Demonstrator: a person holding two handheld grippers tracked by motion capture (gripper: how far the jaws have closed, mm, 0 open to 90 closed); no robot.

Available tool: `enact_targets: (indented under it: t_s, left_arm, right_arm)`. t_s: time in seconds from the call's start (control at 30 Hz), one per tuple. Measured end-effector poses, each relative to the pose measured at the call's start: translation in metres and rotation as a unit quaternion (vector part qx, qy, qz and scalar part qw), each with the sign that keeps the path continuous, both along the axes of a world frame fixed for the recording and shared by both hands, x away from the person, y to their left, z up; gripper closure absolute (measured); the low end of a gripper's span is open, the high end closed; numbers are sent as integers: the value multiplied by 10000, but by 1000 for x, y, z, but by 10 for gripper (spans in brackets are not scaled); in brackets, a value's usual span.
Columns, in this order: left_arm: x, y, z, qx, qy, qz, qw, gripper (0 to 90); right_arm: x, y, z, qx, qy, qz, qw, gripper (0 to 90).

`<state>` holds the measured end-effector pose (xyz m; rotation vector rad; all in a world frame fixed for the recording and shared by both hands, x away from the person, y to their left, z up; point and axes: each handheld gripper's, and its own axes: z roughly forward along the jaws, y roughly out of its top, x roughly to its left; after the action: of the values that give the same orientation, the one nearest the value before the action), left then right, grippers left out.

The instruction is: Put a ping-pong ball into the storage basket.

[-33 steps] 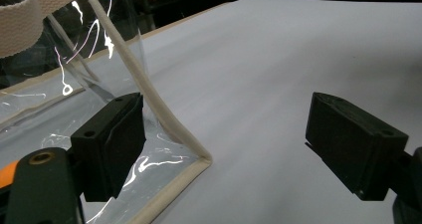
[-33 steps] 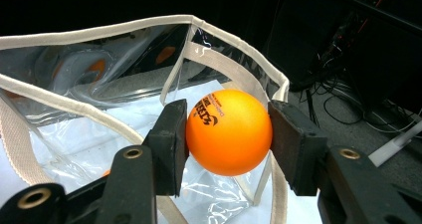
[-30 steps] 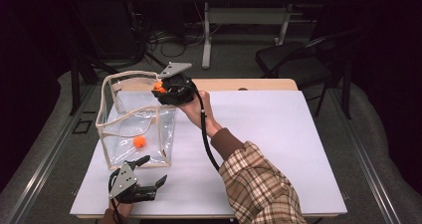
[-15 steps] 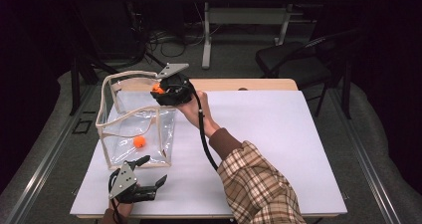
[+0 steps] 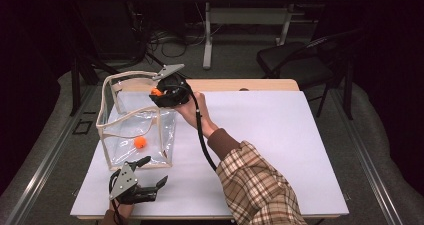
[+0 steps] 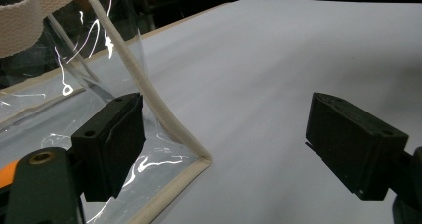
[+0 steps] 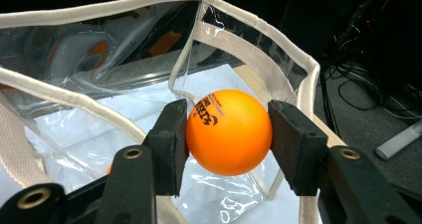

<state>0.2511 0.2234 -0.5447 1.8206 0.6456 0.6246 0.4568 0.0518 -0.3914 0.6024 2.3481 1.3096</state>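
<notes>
A clear plastic bag (image 5: 120, 135) with cream trim stands open on the left of the white table. One orange ball (image 5: 140, 142) lies on its floor. My right gripper (image 5: 159, 92) hangs over the bag's far right rim, shut on a second orange ball (image 7: 229, 132) with black print. In the right gripper view that ball sits squarely between both pads above the bag's opening (image 7: 259, 30). My left gripper (image 5: 154, 171) rests low near the table's front edge, open. The bag's front bottom corner (image 6: 201, 162) lies between its jaws, close to the left pad (image 6: 112, 144).
The white table (image 5: 280, 135) stretches bare to the right of the bag. A plaid sleeve (image 5: 255, 185) crosses the front middle, and the right gripper's black cable (image 5: 202, 140) hangs along the forearm. A dark chair (image 5: 305, 60) and floor cables (image 5: 170, 42) lie beyond the far edge.
My right gripper with the ball has edged slightly lower over the bag's rim. The left gripper and the bag have stayed still.
</notes>
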Motion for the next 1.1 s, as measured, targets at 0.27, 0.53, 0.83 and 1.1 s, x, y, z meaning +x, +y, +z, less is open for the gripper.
enact_targets:
  t_s: [0.27, 0.53, 0.83, 1.1]
  left_arm:
    - [0, 0, 0, 7, 4, -2, 10000, 158]
    - [0, 0, 0, 6, 3, -8, 10000, 158]
    - [0, 0, 0, 2, 17, -20, 10000, 158]
    - [0, 0, 0, -2, 29, -16, 10000, 158]
  right_arm:
    - [4, 2, -3, -61, 72, -36, 9999, 509]
    - [7, 7, -8, -170, 150, -67, 9997, 509]
    - [8, 10, -11, -228, 197, -90, 9995, 508]
    - [12, 12, -14, -289, 266, -114, 9992, 506]
